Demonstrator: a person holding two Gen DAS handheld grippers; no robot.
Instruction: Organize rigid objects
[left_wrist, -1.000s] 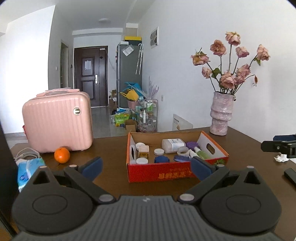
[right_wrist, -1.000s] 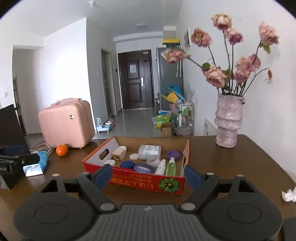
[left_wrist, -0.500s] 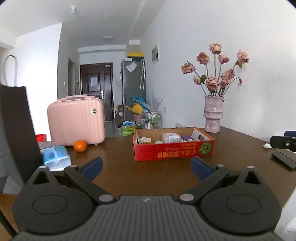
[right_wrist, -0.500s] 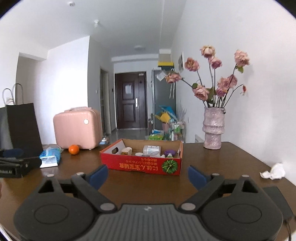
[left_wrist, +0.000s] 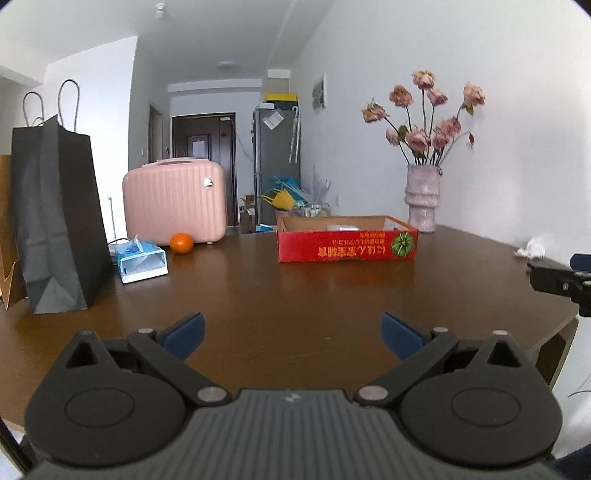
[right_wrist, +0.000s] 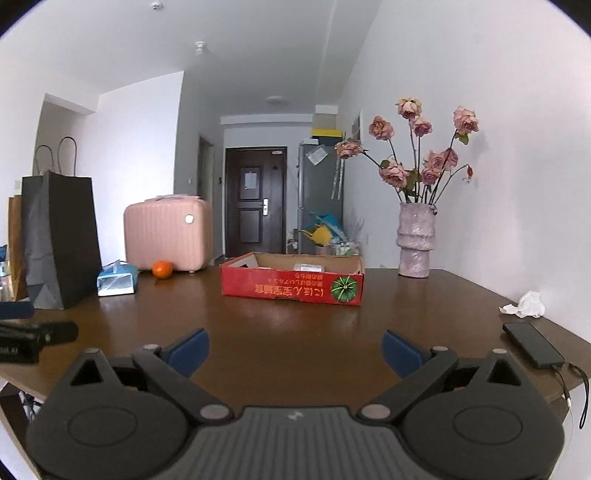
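On the brown table (left_wrist: 295, 295), far left, stand a black paper bag (left_wrist: 55, 218), a blue tissue pack (left_wrist: 142, 260), an orange (left_wrist: 181, 243) and a pink case (left_wrist: 174, 201). Centre, well ahead of me, sits the red cardboard box (right_wrist: 291, 284), its contents mostly hidden. My left gripper (left_wrist: 291, 334) is spread, empty. My right gripper (right_wrist: 293, 349) is opening, nothing between. Rightward: vase (right_wrist: 415, 240), crumpled tissue (right_wrist: 526, 304), black phone (right_wrist: 533, 345).

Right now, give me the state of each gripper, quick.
Left gripper: open, nothing between its jaws, only bare table ahead.
Right gripper: jaws opening, already wide, nothing between them.
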